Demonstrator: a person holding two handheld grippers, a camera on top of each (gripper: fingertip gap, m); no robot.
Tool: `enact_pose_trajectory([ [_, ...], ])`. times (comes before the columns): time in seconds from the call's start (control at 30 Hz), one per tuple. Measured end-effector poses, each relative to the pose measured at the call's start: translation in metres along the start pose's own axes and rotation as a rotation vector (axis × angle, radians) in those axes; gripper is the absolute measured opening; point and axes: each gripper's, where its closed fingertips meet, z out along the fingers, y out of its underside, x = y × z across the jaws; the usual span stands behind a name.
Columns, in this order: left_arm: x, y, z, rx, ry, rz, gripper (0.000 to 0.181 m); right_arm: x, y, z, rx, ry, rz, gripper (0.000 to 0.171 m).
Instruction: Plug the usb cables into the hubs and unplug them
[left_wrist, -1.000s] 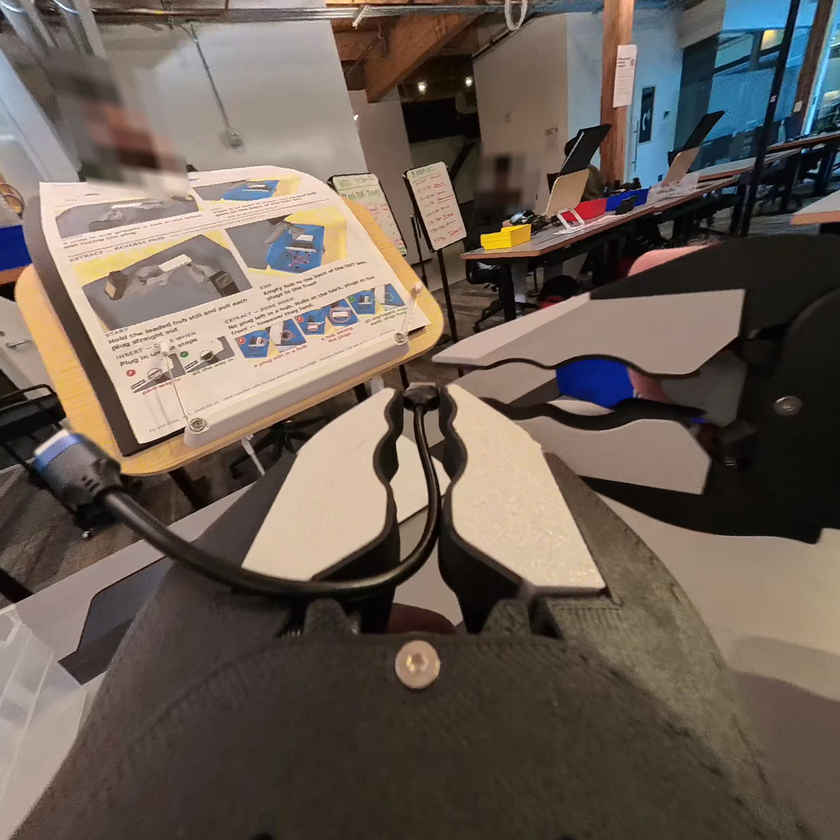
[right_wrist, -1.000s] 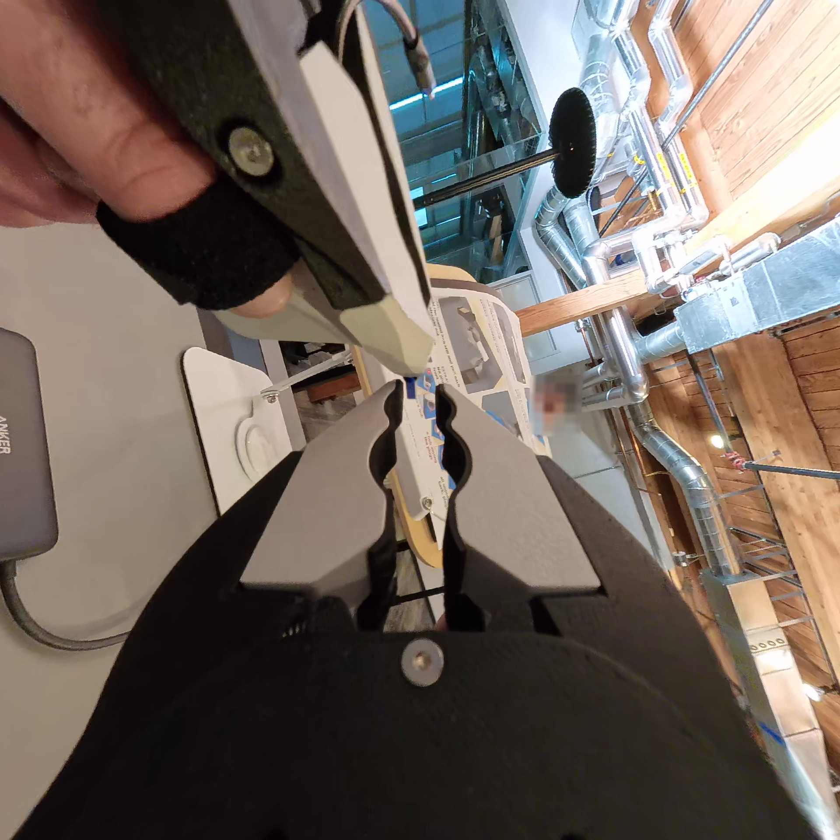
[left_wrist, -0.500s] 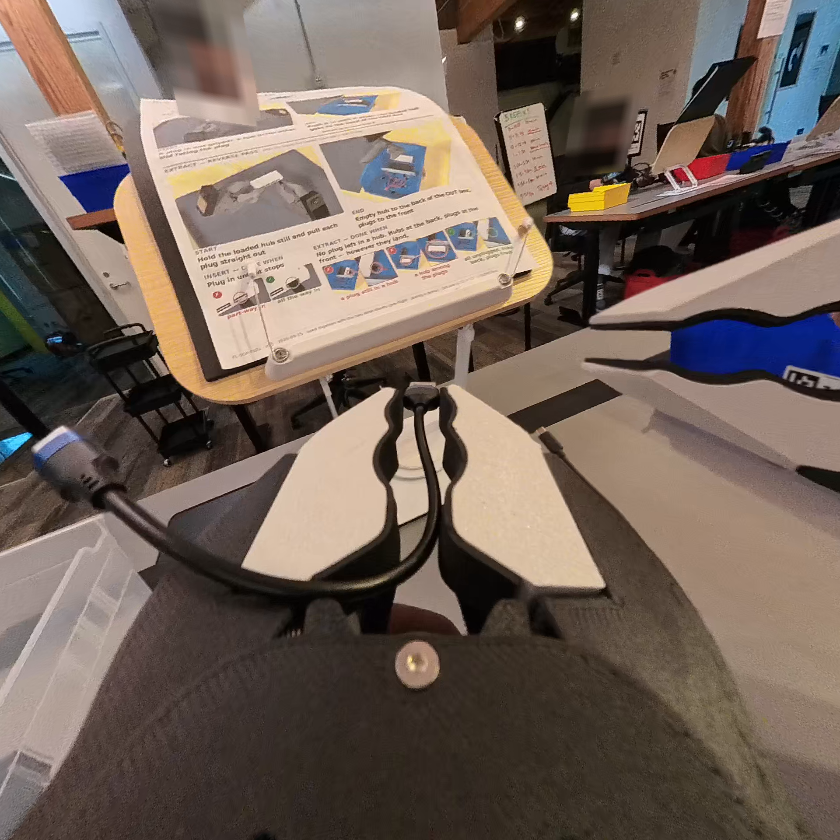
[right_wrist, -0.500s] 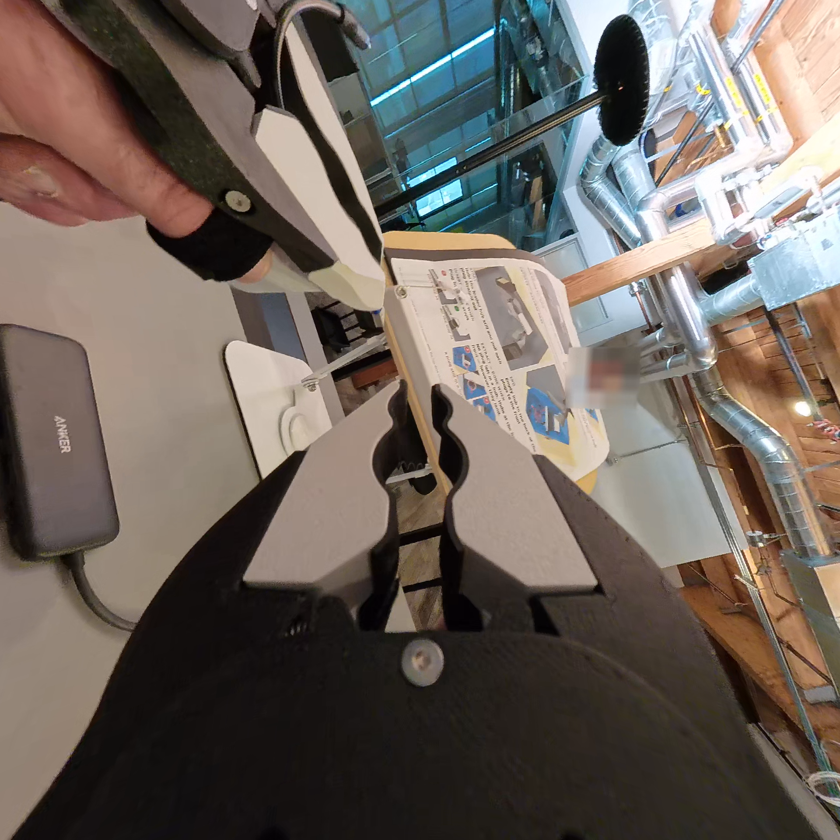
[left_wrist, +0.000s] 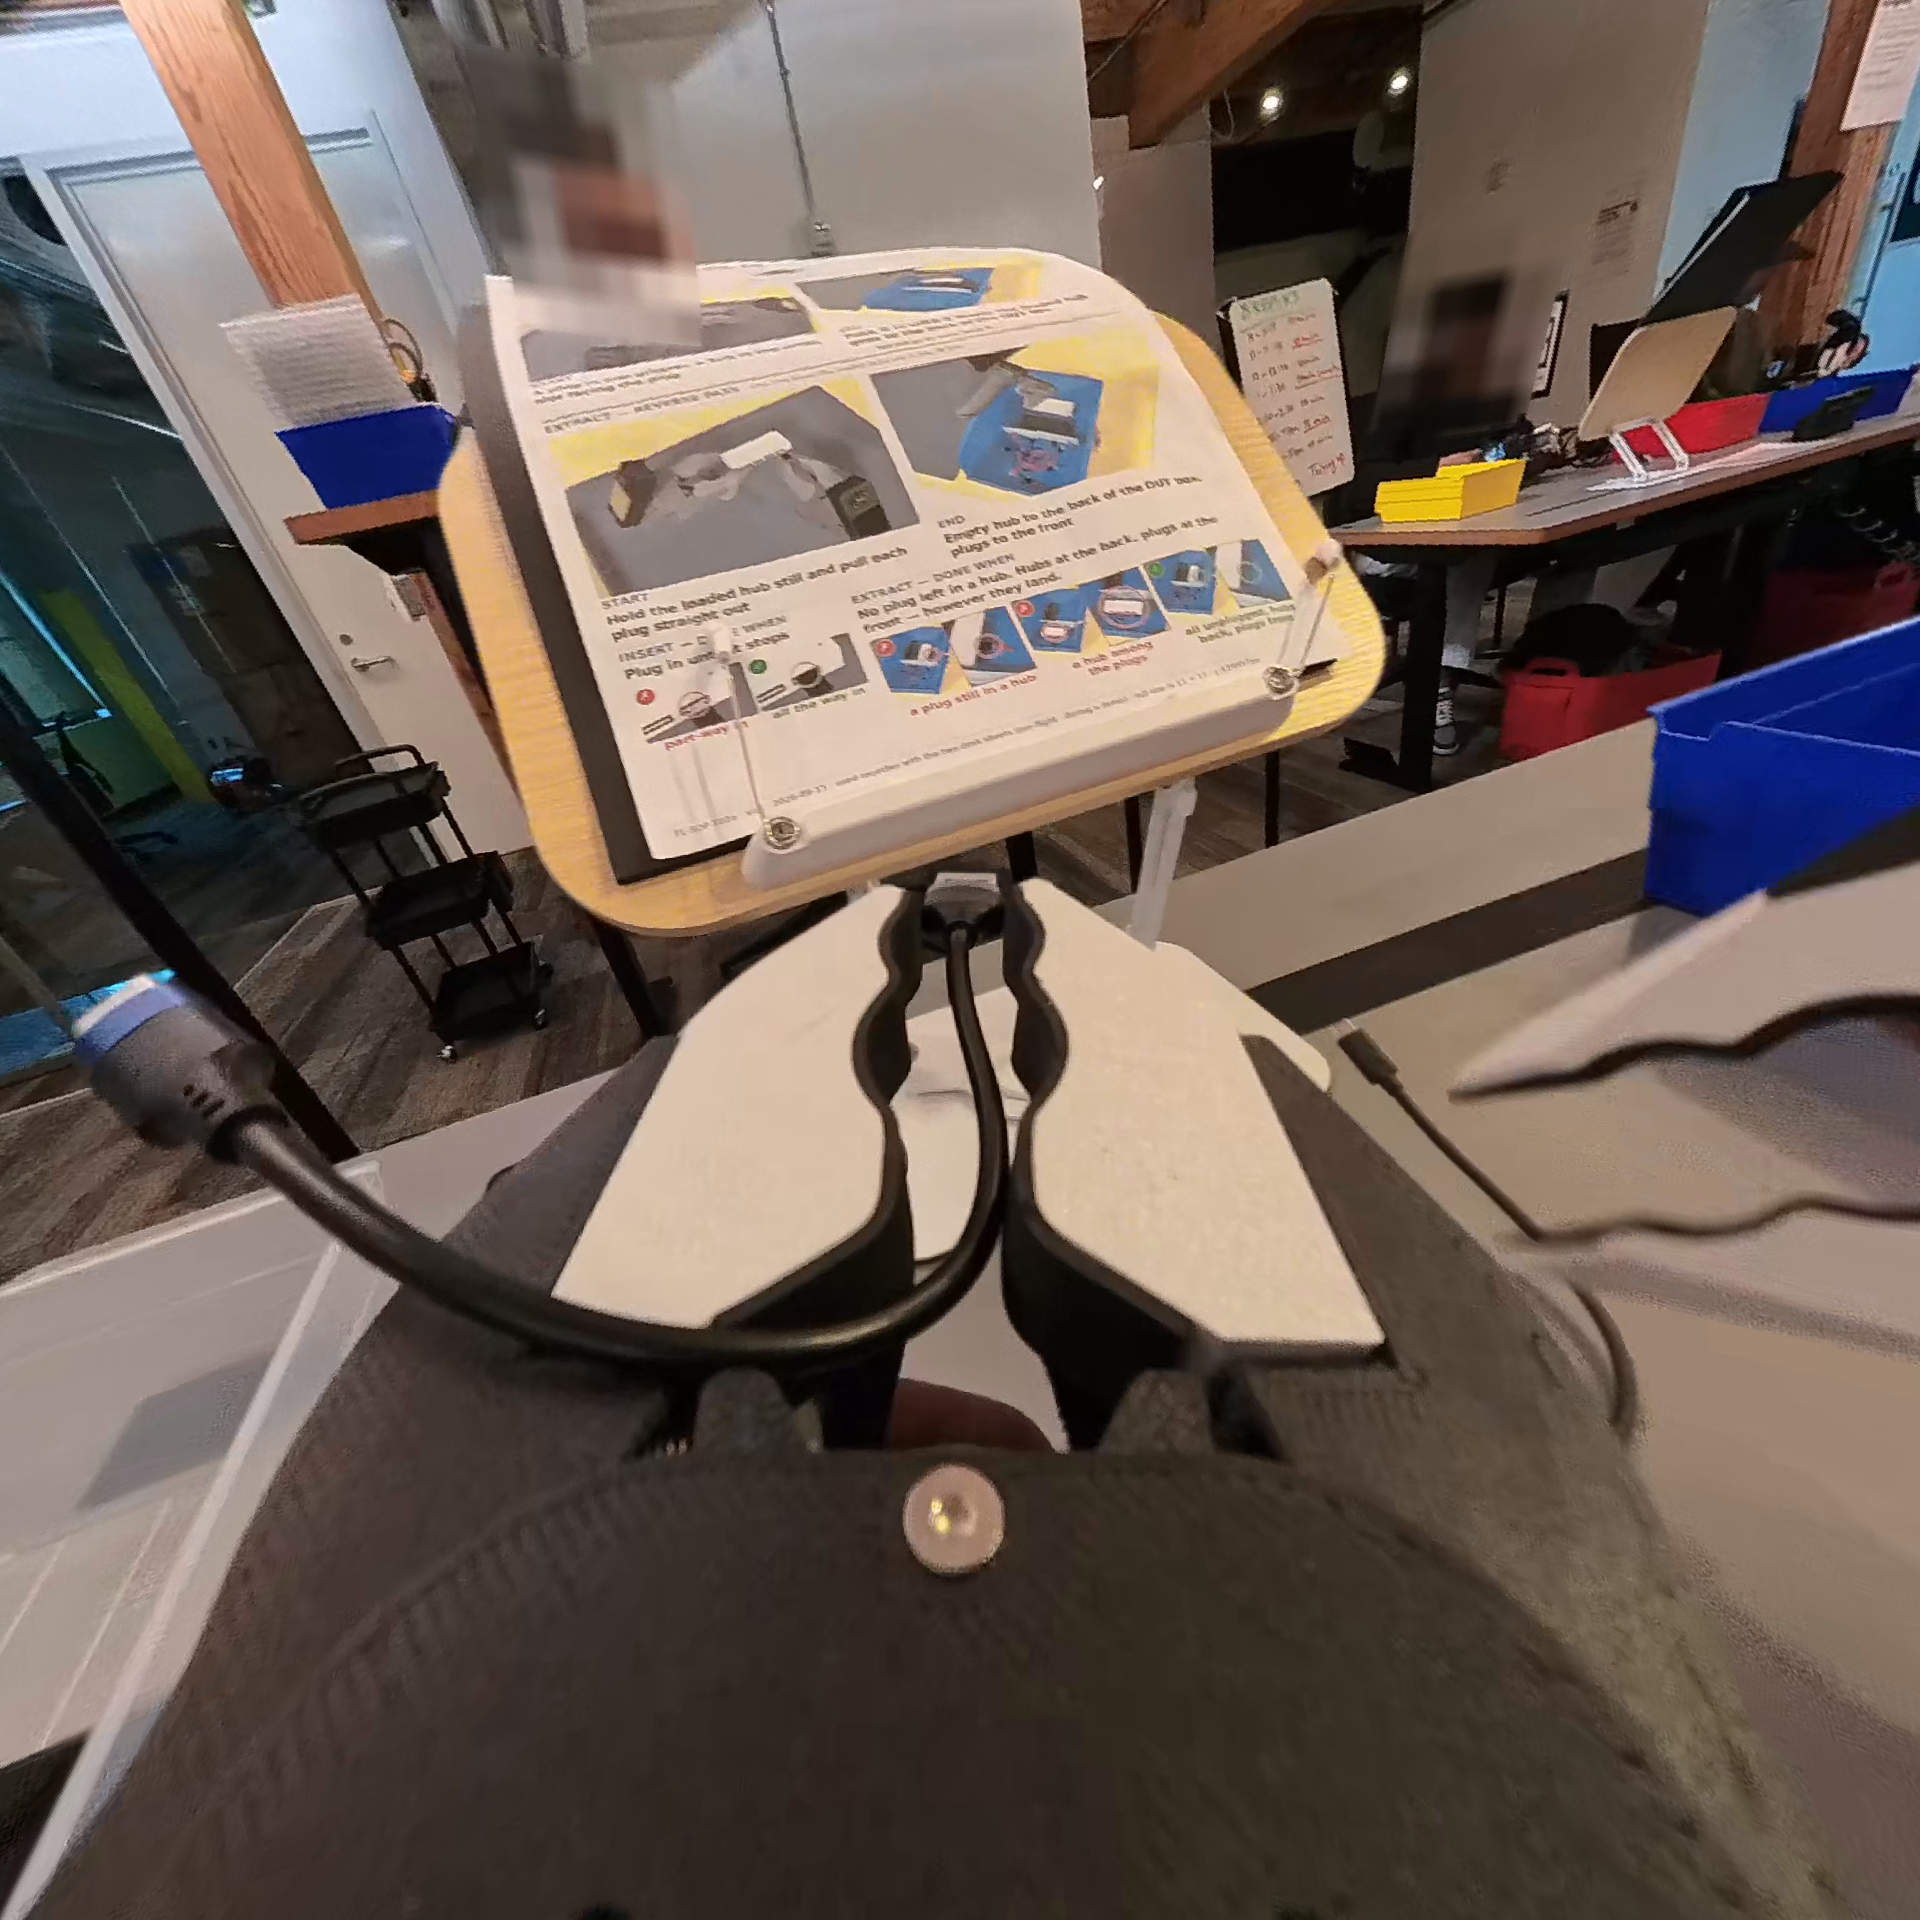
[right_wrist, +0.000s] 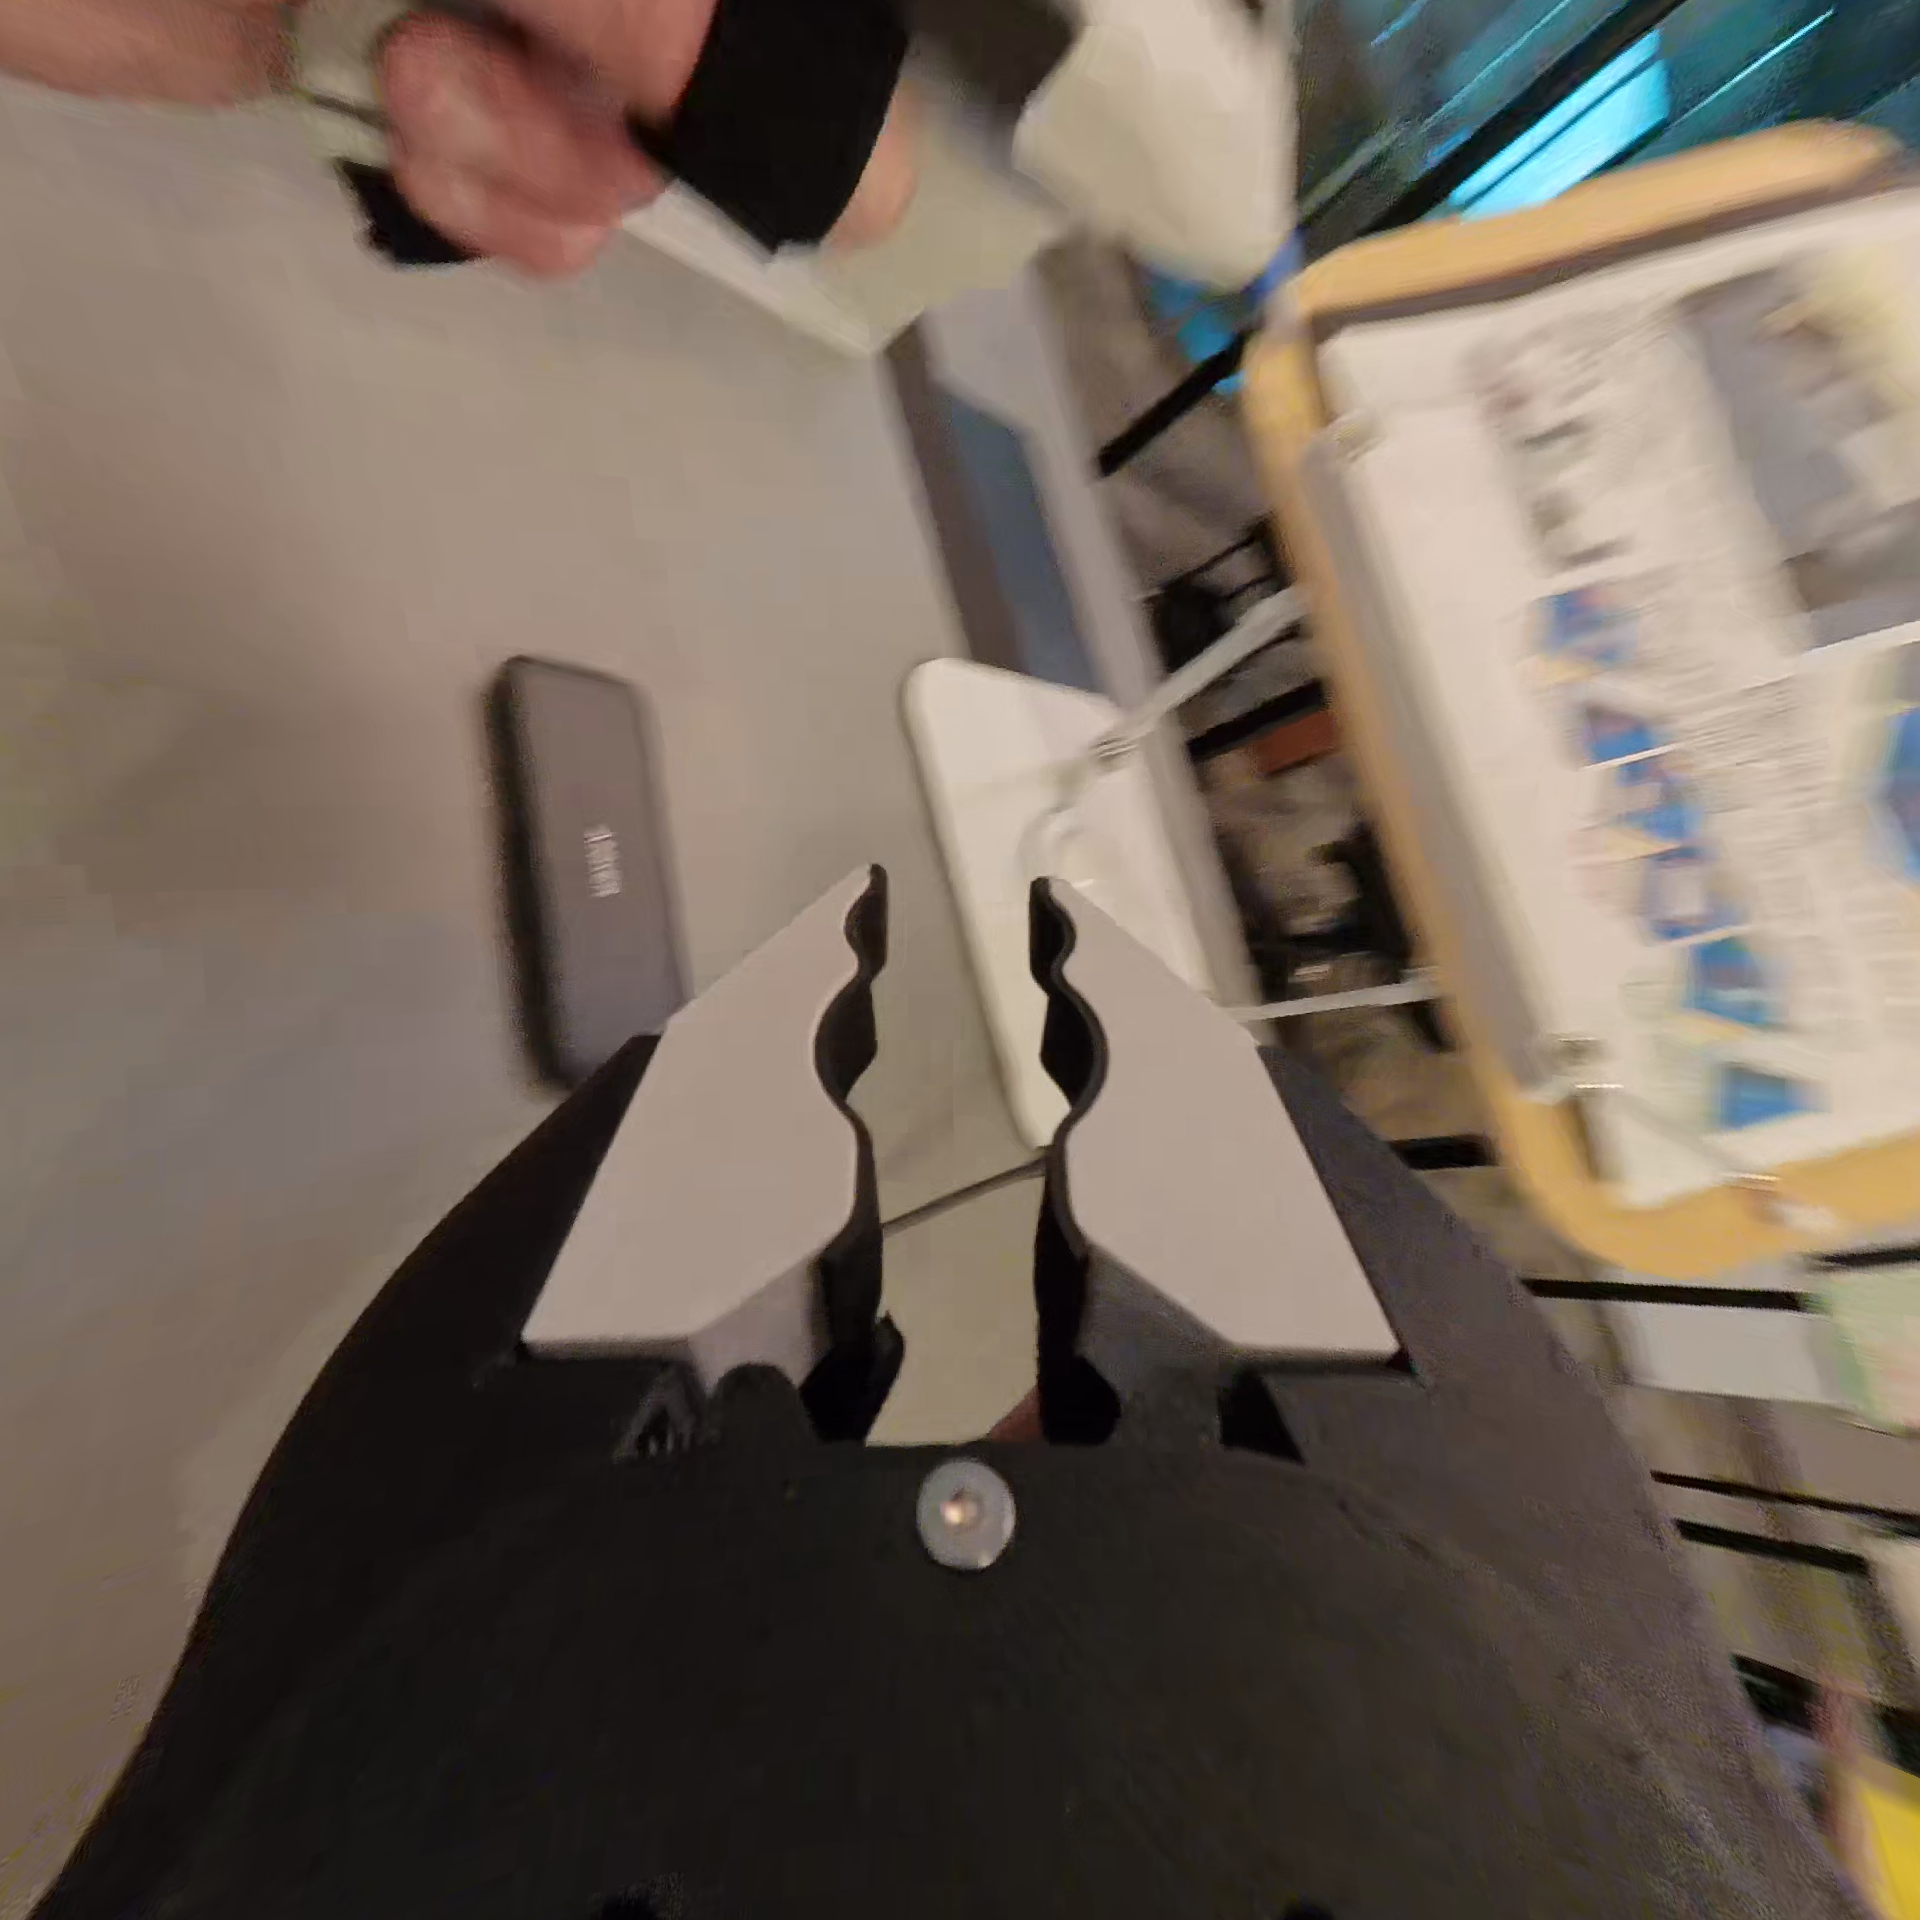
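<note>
- left wrist view: the left gripper (left_wrist: 958, 914) has its jaws pressed together on a short black usb cable (left_wrist: 623, 1320), pinching one plug at the tips. the cord loops back between the jaws and out to the left, where its free plug (left_wrist: 156, 1070), blue-banded, hangs in the air. a grip at the plug rather than on the cord probably gives a stiff, aimable end for insertion.
- the cable is lifted clear of the grey surface (left_wrist: 1766, 1455), with no hub near it in this view. a blue bin (left_wrist: 1787, 769) sits at the right, a clear bin (left_wrist: 156, 1403) at the left, and an instruction sheet (left_wrist: 894, 540) stands on a tilted board ahead.
- right wrist view: this view is blurred. the right gripper (right_wrist: 956, 894) has its jaws spread and holds nothing. the dark grey hub (right_wrist: 587, 862) lies flat on the surface just left of the tips, untouched; open jaws near it suggest a coming steadying grip.
- a hand (right_wrist: 499, 135) holding the left gripper shows at the top.
</note>
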Motion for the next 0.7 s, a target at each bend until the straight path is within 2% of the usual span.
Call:
enact_pose_trajectory([
  [0.1,-0.011,-0.001,0.000,0.007,-0.016,-0.006,0.015,-0.034,0.023,0.011,-0.059,-0.222,0.103,0.038],
  [0.27,-0.017,-0.001,0.001,0.014,-0.021,-0.004,0.015,-0.076,0.042,0.024,-0.122,-0.421,0.168,0.057],
  [0.4,-0.018,-0.003,0.001,0.021,-0.016,-0.010,0.015,-0.086,0.062,0.033,-0.168,-0.449,0.196,0.056],
  [0.53,-0.017,-0.003,0.001,0.023,-0.006,-0.014,0.015,-0.088,0.063,0.035,-0.134,-0.480,0.278,0.039],
  [0.7,-0.014,-0.002,0.001,0.022,0.009,-0.010,0.015,-0.087,0.063,0.036,-0.114,-0.494,0.331,0.038],
])
